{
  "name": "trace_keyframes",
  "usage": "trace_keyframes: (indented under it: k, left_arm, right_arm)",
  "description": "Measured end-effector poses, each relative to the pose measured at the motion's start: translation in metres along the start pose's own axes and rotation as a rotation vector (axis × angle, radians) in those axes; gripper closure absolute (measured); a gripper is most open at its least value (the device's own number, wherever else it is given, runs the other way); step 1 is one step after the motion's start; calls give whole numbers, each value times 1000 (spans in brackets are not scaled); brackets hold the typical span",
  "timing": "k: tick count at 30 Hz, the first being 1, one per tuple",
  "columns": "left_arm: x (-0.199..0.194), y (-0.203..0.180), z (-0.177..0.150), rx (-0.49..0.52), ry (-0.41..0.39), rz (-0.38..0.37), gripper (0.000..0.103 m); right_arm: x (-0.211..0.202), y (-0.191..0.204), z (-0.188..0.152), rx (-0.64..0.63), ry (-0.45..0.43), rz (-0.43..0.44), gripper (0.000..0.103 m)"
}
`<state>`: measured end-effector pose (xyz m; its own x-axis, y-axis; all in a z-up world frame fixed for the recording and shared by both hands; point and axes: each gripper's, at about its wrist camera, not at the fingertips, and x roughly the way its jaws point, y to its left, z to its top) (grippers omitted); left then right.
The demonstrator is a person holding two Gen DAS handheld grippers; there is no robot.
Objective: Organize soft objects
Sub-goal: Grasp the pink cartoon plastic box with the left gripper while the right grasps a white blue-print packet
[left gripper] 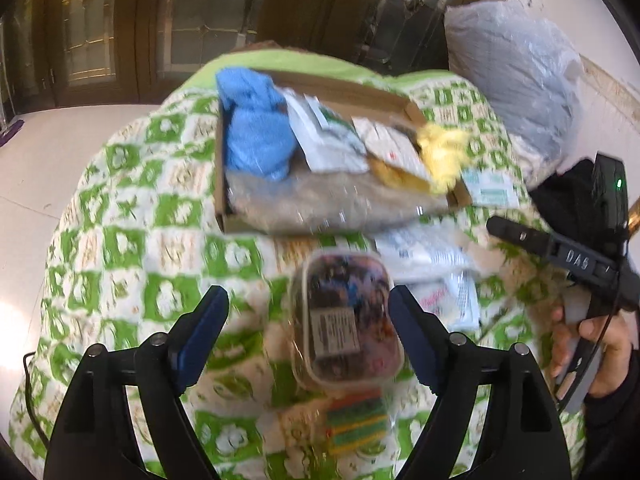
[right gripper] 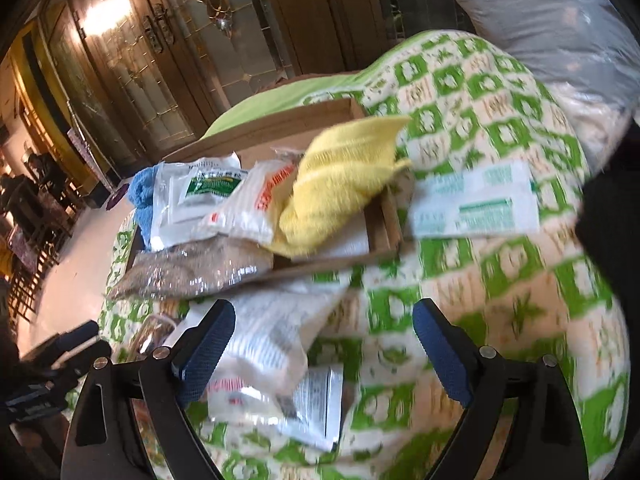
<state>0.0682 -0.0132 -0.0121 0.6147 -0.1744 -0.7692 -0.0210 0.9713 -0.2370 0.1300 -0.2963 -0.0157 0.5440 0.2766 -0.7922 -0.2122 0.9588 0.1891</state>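
An open cardboard box (left gripper: 340, 88) lies on the green-and-white bedspread (left gripper: 120, 240). In it are a blue towel (left gripper: 256, 132), white packets (left gripper: 332, 140), a grey-brown bag (left gripper: 320, 200) and a yellow cloth (left gripper: 444, 148) draped over its right rim. My left gripper (left gripper: 308, 300) is open above a clear tub of dark pieces (left gripper: 344, 328) wrapped in plastic with a striped item (left gripper: 356, 424); the pads do not touch it. My right gripper (right gripper: 324, 312) is open over loose white packets (right gripper: 272, 344) beside the box (right gripper: 280, 124), and the yellow cloth (right gripper: 340, 176) lies beyond it.
A green-printed flat packet (right gripper: 476, 208) lies right of the box. A big plastic-wrapped grey pillow (left gripper: 512, 72) sits at the back right. Pale floor (left gripper: 32, 168) drops away left of the bed, with wooden glazed doors (left gripper: 120, 20) behind. A hand (left gripper: 600, 340) holds the right tool.
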Motion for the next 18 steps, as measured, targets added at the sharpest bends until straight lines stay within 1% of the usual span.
trace_keyframes:
  k: [5, 10, 16, 18]
  left_arm:
    - [3, -20, -13, 75, 27, 9, 21]
    - [5, -37, -21, 135, 38, 9, 21]
    - [23, -53, -17, 194, 61, 31, 20]
    - [29, -56, -15, 207, 65, 43, 18]
  right_arm:
    - [-7, 0, -11, 32, 42, 9, 11]
    - [-10, 12, -21, -19, 68, 3, 11]
    - [1, 21, -24, -58, 105, -10, 11]
    - [3, 24, -25, -72, 118, -5, 11]
